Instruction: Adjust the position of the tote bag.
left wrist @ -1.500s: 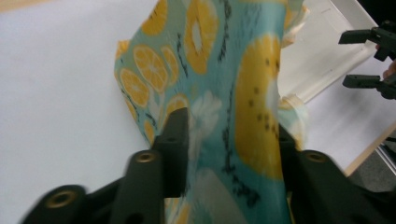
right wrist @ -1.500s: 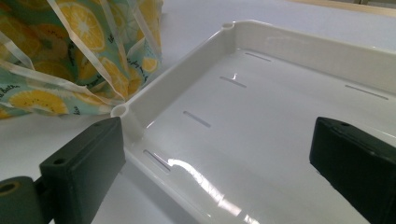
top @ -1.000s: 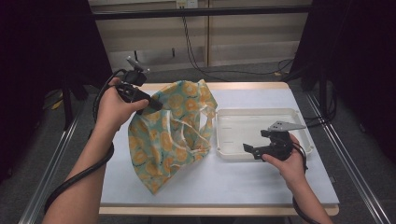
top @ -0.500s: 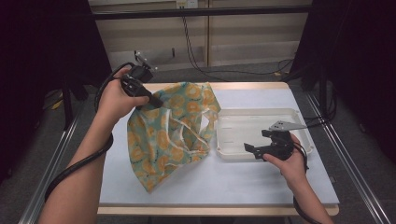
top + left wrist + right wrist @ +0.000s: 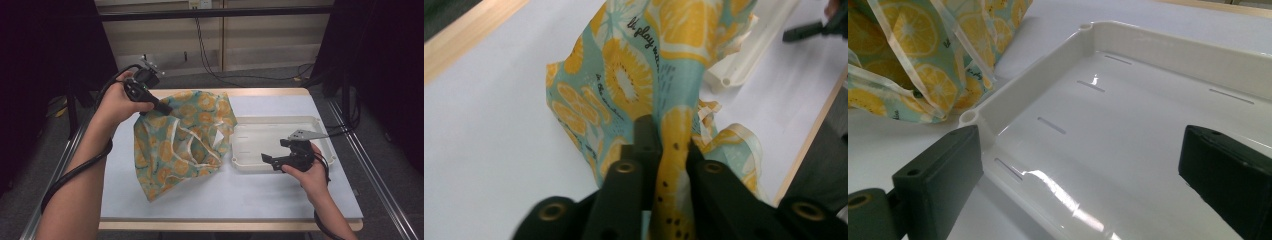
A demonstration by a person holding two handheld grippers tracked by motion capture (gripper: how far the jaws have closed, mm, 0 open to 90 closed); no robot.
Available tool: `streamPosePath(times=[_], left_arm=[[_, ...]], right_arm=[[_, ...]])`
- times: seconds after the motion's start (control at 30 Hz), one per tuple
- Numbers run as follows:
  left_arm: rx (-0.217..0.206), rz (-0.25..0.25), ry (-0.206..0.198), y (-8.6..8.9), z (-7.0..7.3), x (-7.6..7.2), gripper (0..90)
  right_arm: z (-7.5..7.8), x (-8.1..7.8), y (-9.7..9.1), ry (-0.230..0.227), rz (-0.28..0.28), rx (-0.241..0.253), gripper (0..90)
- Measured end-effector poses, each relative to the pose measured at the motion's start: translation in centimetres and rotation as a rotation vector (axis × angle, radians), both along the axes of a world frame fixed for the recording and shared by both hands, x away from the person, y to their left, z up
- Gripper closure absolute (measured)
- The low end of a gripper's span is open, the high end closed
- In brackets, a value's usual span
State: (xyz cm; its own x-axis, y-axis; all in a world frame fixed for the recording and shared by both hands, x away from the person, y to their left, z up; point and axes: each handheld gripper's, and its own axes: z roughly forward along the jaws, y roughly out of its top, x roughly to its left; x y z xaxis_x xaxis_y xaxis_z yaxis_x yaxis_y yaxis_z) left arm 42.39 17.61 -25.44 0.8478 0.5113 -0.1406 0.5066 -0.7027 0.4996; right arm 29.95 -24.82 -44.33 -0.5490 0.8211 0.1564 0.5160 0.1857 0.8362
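lemon-print cloth bag point(image 5: 182, 137), left-centre of table point(image 5: 75, 175), far corner pinched and lifted in left gripper point(image 5: 162, 107), jaws just eased slightly on the fold; right gripper point(image 5: 270, 160), jaws apart, over white tray point(image 5: 280, 125) at right.

The table point(image 5: 280, 200) is viewed from above and well back, facing twelve o'clock. The left gripper view is taken close along its jaws over the patterned bag point(image 5: 634, 75); bag and white tray point(image 5: 1148, 125) are shared with the right gripper view.
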Motion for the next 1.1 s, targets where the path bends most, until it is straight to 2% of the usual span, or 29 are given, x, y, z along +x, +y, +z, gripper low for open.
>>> streamPosePath(times=[0.03, 0.07, 0.1, 0.13, 0.17, 0.2, 0.23, 0.27, 0.3, 0.47, 0.5, 0.6, 0.63, 0.73, 0.8, 0.87, 0.97, 1.03, 1.07, 1.1], left_arm=[[-0.016, 0.045, 0.014, 0.1, 0.0, -0.2, 80.0], [-0.04, 0.09, 0.022, 0.2, 0.0, -0.5, 67.5], [-0.036, 0.101, 0.014, 0.3, 0.1, -0.7, 63.3], [-0.026, 0.123, -0.028, 0.7, 0.2, -1.0, 56.3], [-0.026, 0.123, -0.028, 0.7, 0.2, -1.0, 48.0], [-0.043, 0.14, -0.032, 0.8, 0.3, -1.3, 48.0], [-0.04, 0.121, -0.044, 1.0, 0.4, -1.3, 43.5], [-0.055, 0.158, -0.038, 1.4, 0.7, -1.6, 40.4], [-0.039, 0.164, -0.053, 1.4, 0.8, -1.9, 37.8], [-0.028, 0.2, -0.064, 1.7, 0.9, -2.5, 33.5], [-0.029, 0.199, -0.077, 1.8, 0.8, -2.7, 33.9], [-0.024, 0.21, -0.075, 2.4, 0.3, -3.0, 35.1], [-0.044, 0.228, -0.069, 2.6, 0.2, -3.2, 35.0], [-0.062, 0.231, -0.065, 3.3, 0.1, -3.6, 35.1], [-0.074, 0.244, -0.073, 3.8, 0.0, -3.8, 33.2], [-0.091, 0.266, -0.06, 4.1, -0.2, -4.0, 35.7], [-0.083, 0.262, -0.064, 4.5, -0.2, -4.2, 29.8], [-0.088, 0.288, -0.088, 4.9, -0.2, -4.4, 32.1], [-0.101, 0.312, -0.086, 4.9, -0.3, -4.5, 31.6], [-0.107, 0.311, -0.076, 5.1, -0.3, -4.6, 31.3]], right_arm=[[0.0, 0.0, 0.0, 0.0, 0.0, 0.0, 3.7], [0.2, 0.0, 0.1, -0.006, 0.004, 0.008, 4.0], [0.3, 0.0, 0.2, -0.008, 0.005, 0.013, 4.4], [0.5, 0.0, 0.2, -0.014, 0.009, 0.017, 4.9], [0.5, 0.0, 0.2, -0.014, 0.009, 0.017, 4.9], [0.6, 0.1, 0.3, -0.017, 0.012, 0.02, 5.2], [0.6, 0.2, 0.5, -0.017, 0.017, 0.029, 5.2], [0.7, 0.6, 0.8, -0.014, 0.024, 0.046, 6.1], [0.7, 0.8, 1.1, -0.013, 0.032, 0.054, 6.2], [1.3, 1.7, 2.7, -0.015, 0.08, 0.042, 7.1], [1.9, 2.2, 3.6, -0.03, 0.104, 0.024, 8.6], [2.7, 2.6, 4.4, -0.048, 0.126, 0.023, 9.2], [3.4, 3.0, 5.2, -0.06, 0.147, 0.023, 9.2], [4.0, 3.5, 6.1, -0.072, 0.165, 0.012, 9.2], [4.3, 4.1, 6.9, -0.074, 0.17, 0.029, 9.2], [4.5, 4.6, 7.7, -0.082, 0.17, 0.048, 12.2], [4.3, 5.3, 9.0, -0.102, 0.179, 0.063, 13.8], [4.3, 5.6, 9.7, -0.093, 0.19, 0.08, 14.3], [4.3, 5.8, 9.9, -0.088, 0.2, 0.077, 16.0], [4.3, 5.9, 10.1, -0.079, 0.214, 0.078, 17.5]])
